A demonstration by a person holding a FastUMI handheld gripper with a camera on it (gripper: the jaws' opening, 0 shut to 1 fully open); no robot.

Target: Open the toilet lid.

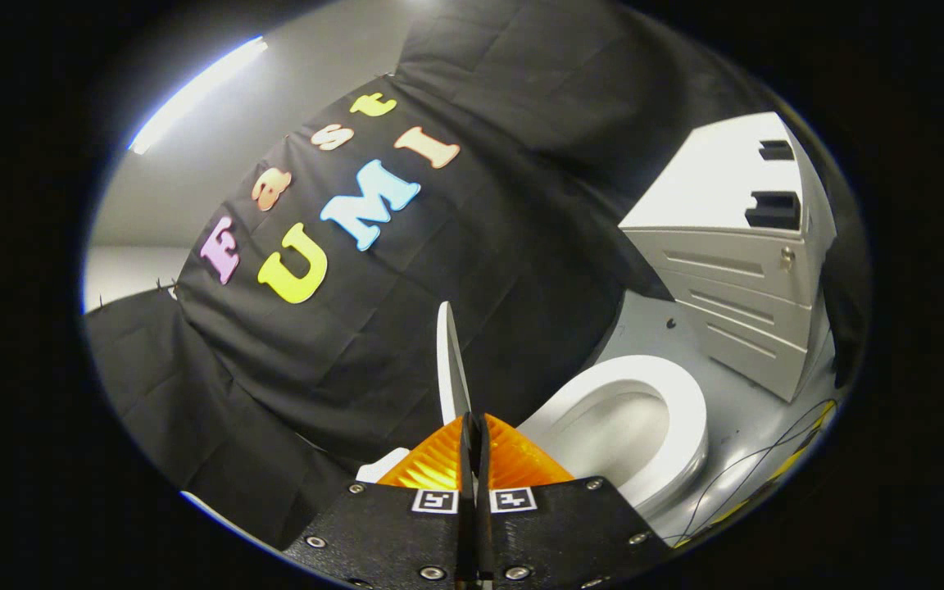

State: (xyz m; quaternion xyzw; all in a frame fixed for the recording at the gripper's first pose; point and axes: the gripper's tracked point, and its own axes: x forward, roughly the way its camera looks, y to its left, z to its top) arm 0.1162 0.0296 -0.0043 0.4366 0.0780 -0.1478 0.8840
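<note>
Toilet lid (451, 360) raised, standing nearly upright and seen edge-on as a thin pale blade rising straight up from just ahead of the fingertips, against the black cloth wall (521, 246). Its lower edge runs down into the narrow slot between the two fingers; the gripper (472, 426) has its fingers drawn together with only a slim gap, and they appear to pinch the lid's edge, though contact on both sides is hard to confirm from this angle. Toilet seat (689, 418) lies down on the bowl, to the right of the fingers and beyond them, the open bowl (628, 426) visible inside the ring. Grey floor (734, 393) around the toilet, with thin cables (767, 459) trailing across it on the far side of the seat. White drawer cabinet (734, 270) stands beyond the toilet, well apart from the lid. Strip light (193, 90) glows on the pale wall above the cloth.
</note>
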